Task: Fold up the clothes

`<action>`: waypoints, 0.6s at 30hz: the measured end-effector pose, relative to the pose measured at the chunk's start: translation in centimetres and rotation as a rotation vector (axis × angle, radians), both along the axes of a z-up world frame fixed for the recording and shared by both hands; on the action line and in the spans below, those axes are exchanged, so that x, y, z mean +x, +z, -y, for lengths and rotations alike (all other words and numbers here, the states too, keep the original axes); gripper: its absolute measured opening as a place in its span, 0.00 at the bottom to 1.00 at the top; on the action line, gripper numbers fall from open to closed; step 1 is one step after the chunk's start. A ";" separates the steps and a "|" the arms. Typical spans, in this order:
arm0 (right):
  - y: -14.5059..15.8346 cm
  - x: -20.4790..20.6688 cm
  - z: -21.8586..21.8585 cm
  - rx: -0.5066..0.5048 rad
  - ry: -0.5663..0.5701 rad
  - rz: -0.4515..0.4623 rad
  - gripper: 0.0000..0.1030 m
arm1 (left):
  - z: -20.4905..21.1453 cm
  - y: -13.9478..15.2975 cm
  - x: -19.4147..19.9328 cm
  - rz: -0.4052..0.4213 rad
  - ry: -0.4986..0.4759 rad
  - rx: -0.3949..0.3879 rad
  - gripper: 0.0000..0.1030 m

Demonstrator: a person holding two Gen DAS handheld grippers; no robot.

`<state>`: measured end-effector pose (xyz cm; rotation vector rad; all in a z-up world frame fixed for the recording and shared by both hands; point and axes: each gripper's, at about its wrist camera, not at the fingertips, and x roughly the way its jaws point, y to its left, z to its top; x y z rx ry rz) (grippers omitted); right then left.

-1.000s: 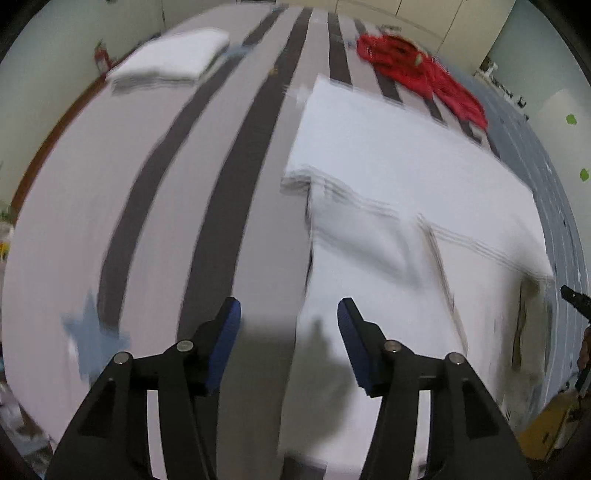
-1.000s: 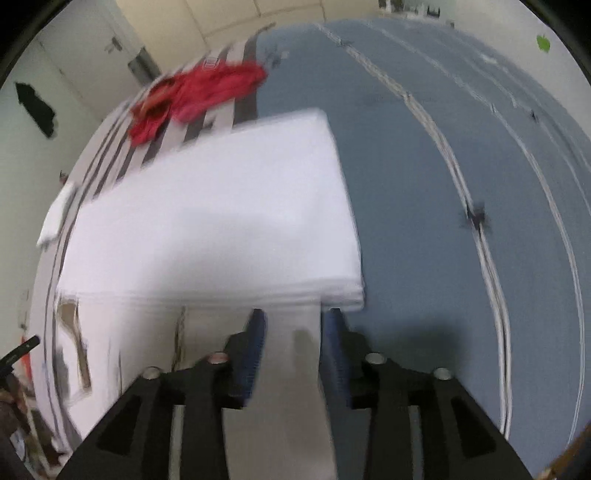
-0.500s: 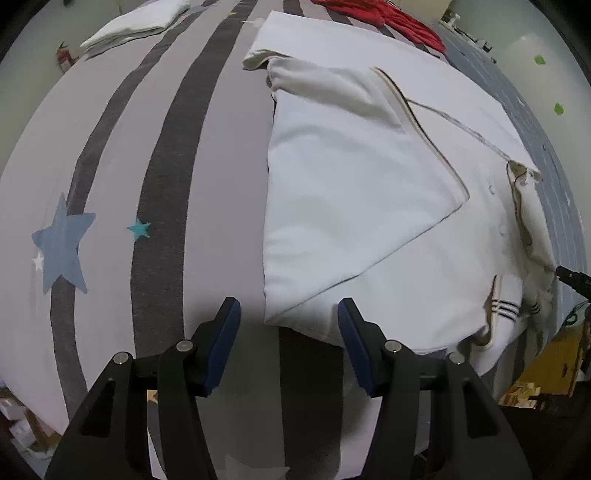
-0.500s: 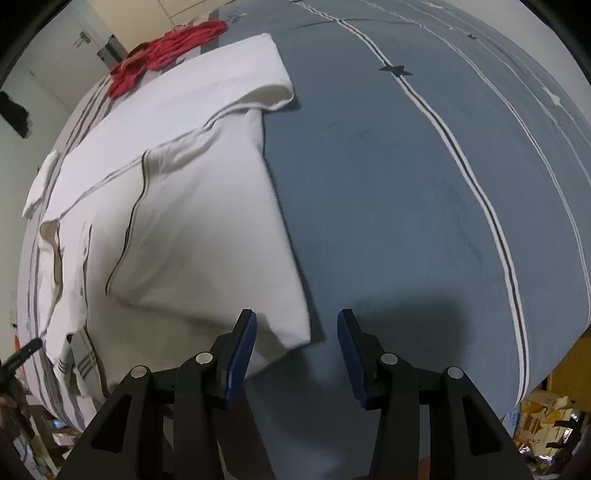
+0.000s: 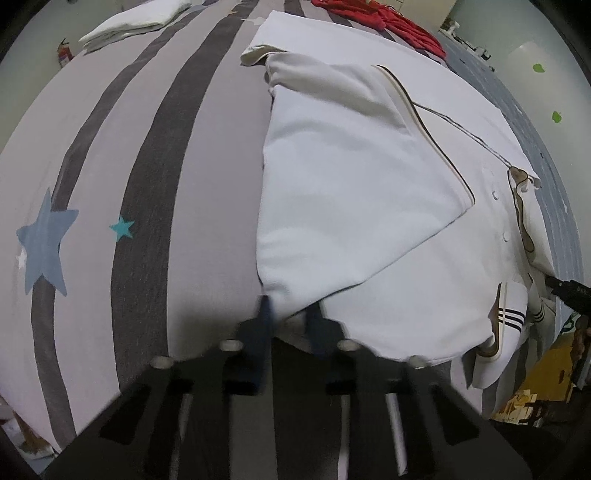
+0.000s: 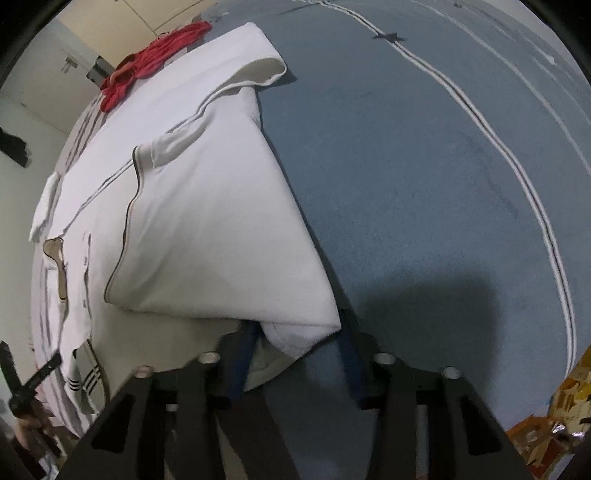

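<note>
A white polo shirt [image 5: 369, 184] with dark trim lies on the bed with both sides folded in over its middle. It also shows in the right wrist view [image 6: 192, 221]. My left gripper [image 5: 290, 317] has its blue fingers closing on the near left corner of the shirt. My right gripper [image 6: 299, 347] is open, with its fingers astride the near right corner of the shirt, which lies between them.
The bedsheet is grey-striped [image 5: 147, 166] on the left and blue [image 6: 424, 166] on the right. A red garment [image 5: 380, 18] lies at the far end, and a folded white garment [image 5: 136, 22] at the far left. Boxes [image 5: 532, 373] sit below the bed's near edge.
Both grippers moved forward to the shirt's near corners. The left jaws narrowed onto the left corner. The right jaws stayed open and now straddle the right corner.
</note>
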<state>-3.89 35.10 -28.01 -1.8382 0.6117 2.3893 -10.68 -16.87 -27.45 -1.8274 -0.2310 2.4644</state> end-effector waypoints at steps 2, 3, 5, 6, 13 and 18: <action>0.3 0.4 0.2 -0.005 0.009 -0.013 0.09 | 0.3 0.4 0.0 -0.006 -0.008 -0.001 0.06; 0.5 0.6 0.3 -0.006 0.015 -0.018 0.08 | 0.6 0.6 0.1 -0.009 -0.007 0.001 0.05; 1.2 0.8 0.5 -0.003 0.028 -0.027 0.08 | 1.9 1.4 0.2 -0.016 0.004 0.018 0.05; 1.5 1.1 0.7 -0.002 0.029 -0.029 0.08 | 2.3 1.8 0.3 -0.022 -0.001 0.018 0.05; 2.5 2.2 1.2 -0.029 0.006 -0.026 0.07 | 3.6 3.9 1.1 -0.038 -0.063 -0.003 0.04; 1.1 1.1 0.2 -0.019 0.003 0.001 0.07 | 2.3 2.6 2.5 -0.030 -0.050 -0.025 0.05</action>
